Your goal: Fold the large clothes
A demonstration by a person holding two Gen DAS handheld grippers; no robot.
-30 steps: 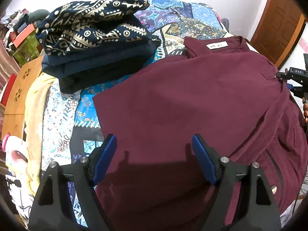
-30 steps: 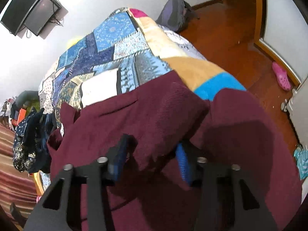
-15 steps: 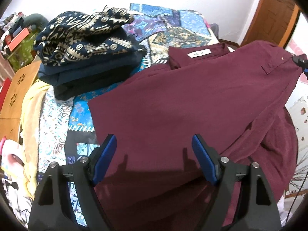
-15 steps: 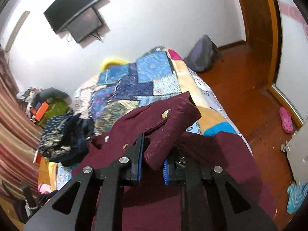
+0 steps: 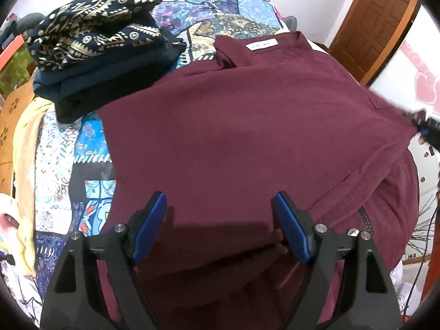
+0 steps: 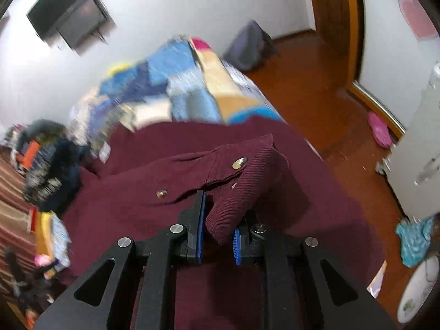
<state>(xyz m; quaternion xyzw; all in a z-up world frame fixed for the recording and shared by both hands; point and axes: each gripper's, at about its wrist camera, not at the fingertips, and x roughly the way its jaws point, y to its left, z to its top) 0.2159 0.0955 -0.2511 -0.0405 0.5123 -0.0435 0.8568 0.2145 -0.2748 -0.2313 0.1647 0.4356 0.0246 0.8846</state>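
Here, a large maroon shirt [image 5: 233, 126] lies spread across a bed covered by a patchwork quilt [image 5: 90, 170] in blues, creams and black. Its collar, with a small white label [image 5: 261, 45], points toward the far end of the bed.

In the left wrist view, the left gripper [image 5: 220, 225] hangs over the near part of the shirt with its blue-padded fingers [image 5: 150, 225] standing wide apart — nothing is between them but the flat cloth below, and whether the tips touch it cannot be told. The shirt's right side is drawn out taut toward the right edge of this view, where a blurred dark tool, the right gripper [image 5: 426, 130], meets the fabric.

In the right wrist view, the right gripper [image 6: 218, 220] has just closed its fingers [image 6: 199, 228] to a narrow gap and pinches a bunched, ribbed fold of the shirt [image 6: 242, 181] — a cuff-like end with a shiny metal snap [image 6: 239, 162] on it, lifted above the rest of the garment. A second snap [image 6: 161, 193] shows on the cloth just to the left. The background here is smeared with motion blur.

Beside the shirt, toward the left of the bed, sits a stack of folded dark clothes [image 5: 93, 52], its top piece navy with a gold geometric print. A wooden door [image 5: 376, 24] stands beyond the bed, and a dark screen [image 6: 68, 8] hangs on the white wall.
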